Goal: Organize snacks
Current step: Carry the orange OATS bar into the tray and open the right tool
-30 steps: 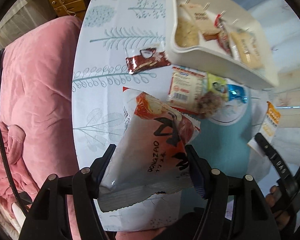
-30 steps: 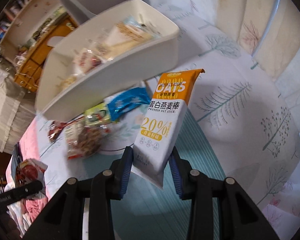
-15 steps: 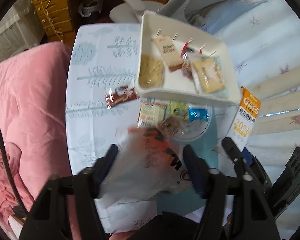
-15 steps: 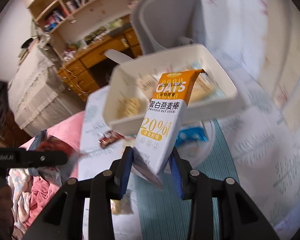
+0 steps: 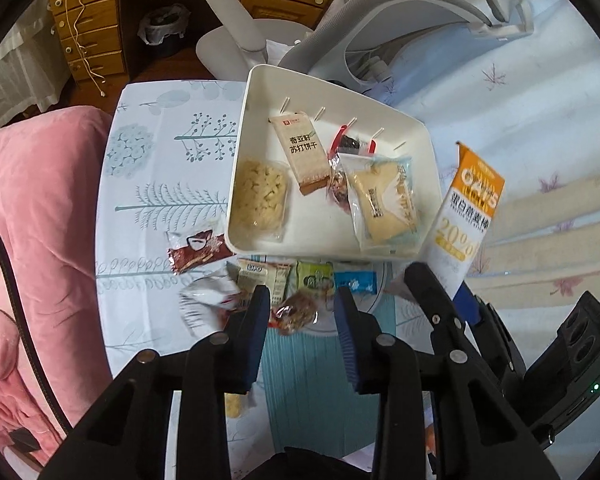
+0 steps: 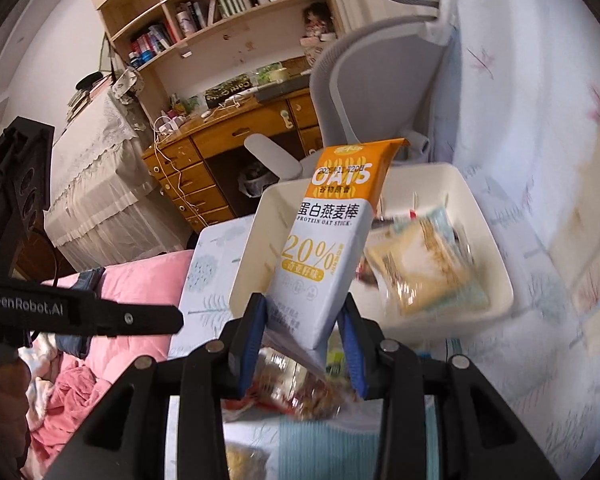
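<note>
Bedroom table below: right gripper (image 6: 304, 344) clamps the oat stick packet (image 6: 332, 240), long axis pointing ahead toward the white tray (image 6: 496, 280); left gripper (image 5: 302, 320), jaws just narrowed, holds nothing.

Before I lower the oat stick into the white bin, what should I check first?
1. Oat stick clamped in right claw: ok.
2. Left claw holding a snack: not ok; its jaws have just been closing, with nothing between them.
3. White-and-red bag binned: not ok; it shows blurred, over the table, left of the left claw.
4. Bare floor left in the bin: ok.
5. Table free of loose snacks: not ok; the brown packet and others lie outside the bin.
</note>
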Demonstrator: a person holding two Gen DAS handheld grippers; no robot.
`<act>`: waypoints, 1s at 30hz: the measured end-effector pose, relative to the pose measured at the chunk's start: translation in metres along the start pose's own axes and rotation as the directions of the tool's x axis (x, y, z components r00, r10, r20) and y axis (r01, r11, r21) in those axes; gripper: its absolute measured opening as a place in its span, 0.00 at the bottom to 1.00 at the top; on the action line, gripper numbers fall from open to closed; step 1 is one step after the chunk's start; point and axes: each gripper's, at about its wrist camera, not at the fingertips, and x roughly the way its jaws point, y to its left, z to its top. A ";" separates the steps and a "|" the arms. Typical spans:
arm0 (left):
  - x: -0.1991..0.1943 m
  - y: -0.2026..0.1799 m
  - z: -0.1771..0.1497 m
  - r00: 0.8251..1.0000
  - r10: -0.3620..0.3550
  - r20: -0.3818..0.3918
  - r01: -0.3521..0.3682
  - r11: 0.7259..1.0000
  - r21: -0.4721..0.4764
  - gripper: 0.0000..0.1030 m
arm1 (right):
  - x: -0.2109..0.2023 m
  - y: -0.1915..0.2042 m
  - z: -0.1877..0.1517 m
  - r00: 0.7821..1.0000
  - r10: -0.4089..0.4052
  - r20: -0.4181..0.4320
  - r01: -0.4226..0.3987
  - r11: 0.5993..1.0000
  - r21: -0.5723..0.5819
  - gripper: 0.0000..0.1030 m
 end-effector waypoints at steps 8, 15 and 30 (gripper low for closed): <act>0.020 0.013 0.013 0.999 -0.039 0.011 0.039 0.997 -0.060 0.31 | 0.039 -0.007 0.011 1.000 0.020 -0.007 -0.021 0.997 -0.075 0.36; 0.038 0.023 0.013 0.999 -0.042 0.004 0.042 0.995 -0.095 0.31 | 0.074 -0.022 0.012 0.996 0.042 -0.072 -0.045 0.998 -0.046 0.38; 0.008 0.035 -0.035 0.999 -0.010 0.032 0.014 0.992 -0.122 0.31 | 0.046 -0.048 -0.001 0.993 0.046 -0.105 -0.030 0.989 0.143 0.69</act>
